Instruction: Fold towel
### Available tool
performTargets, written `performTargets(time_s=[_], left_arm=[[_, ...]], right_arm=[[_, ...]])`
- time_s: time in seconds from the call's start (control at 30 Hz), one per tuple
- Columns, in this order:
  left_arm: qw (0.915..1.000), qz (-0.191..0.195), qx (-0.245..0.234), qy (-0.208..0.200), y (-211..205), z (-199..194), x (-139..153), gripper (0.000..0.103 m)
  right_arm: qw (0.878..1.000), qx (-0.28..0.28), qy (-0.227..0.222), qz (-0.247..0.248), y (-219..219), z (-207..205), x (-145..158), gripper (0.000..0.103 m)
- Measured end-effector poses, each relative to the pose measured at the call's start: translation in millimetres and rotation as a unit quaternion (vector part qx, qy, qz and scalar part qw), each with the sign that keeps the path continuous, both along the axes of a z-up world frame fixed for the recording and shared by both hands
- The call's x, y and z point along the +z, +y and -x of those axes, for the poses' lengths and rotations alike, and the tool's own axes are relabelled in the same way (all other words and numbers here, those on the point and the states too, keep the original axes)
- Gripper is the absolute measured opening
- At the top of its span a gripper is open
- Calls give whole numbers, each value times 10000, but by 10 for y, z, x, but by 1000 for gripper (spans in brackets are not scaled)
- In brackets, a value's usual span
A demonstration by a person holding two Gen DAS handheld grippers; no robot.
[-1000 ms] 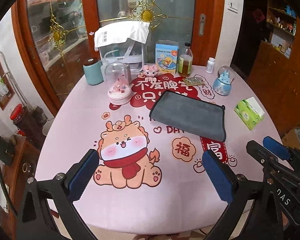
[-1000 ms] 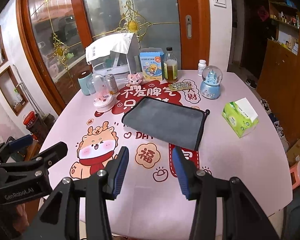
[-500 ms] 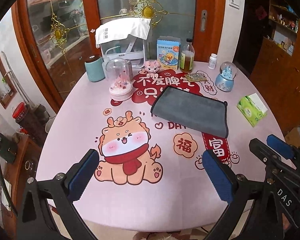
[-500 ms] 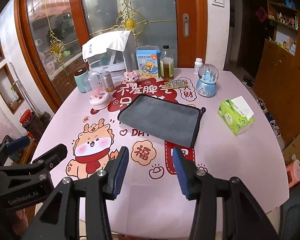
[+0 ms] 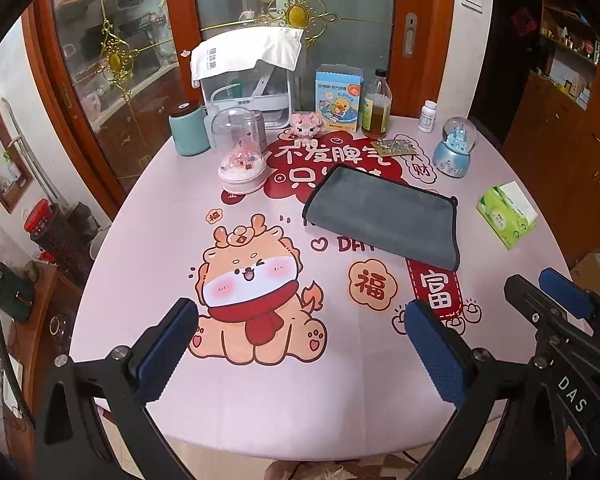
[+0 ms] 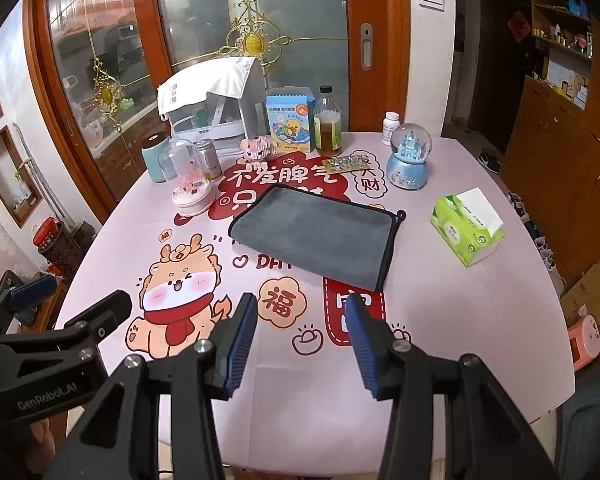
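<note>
Towel, left wrist view: grey towel (image 5: pixel 384 216) lay flat on the pink printed tablecloth (image 5: pixel 260 400), past the middle of the table, its black-piped edge toward the right.
Left gripper, left wrist view: left gripper (image 5: pixel 300 344) was held above the near table edge, jaws spread wide, nothing between the blue pads; it was well apart from the towel.
Right gripper, left wrist view: right gripper (image 5: pixel 548 292) showed at the lower right, above the table edge.
Other items, left wrist view: green tissue box (image 5: pixel 506 216) sat right of the towel; snow globe (image 5: pixel 456 146) and amber bottle (image 5: pixel 376 106) stood beyond it.
Towel, right wrist view: the towel (image 6: pixel 316 234) lay flat, centred ahead of the fingers, touching neither gripper.
Right gripper, right wrist view: right gripper (image 6: pixel 302 340) was over the near part of the cloth, jaws parted and empty.
Left gripper, right wrist view: left gripper (image 6: pixel 72 300) appeared at the lower left, fingers apart.
</note>
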State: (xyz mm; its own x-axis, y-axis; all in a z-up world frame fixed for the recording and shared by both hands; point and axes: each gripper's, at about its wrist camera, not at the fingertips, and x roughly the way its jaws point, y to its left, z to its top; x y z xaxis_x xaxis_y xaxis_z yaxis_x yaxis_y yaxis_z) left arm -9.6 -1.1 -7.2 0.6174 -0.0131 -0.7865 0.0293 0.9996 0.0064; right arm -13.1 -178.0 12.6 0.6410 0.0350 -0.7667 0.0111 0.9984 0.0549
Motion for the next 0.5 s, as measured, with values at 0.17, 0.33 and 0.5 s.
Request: performTargets(time_s=[0.17, 0.33, 0.5], left_arm=[[10000, -5, 1, -5, 7, 2, 1, 102], [10000, -8, -1, 6, 7, 2, -2, 102], [10000, -8, -3, 10, 19, 7, -9, 102]], right_arm=[[10000, -7, 14, -2, 8, -1, -9, 46], [10000, -8, 25, -2, 9, -5, -19, 46], [10000, -5, 40, 9, 9, -4, -32, 46]])
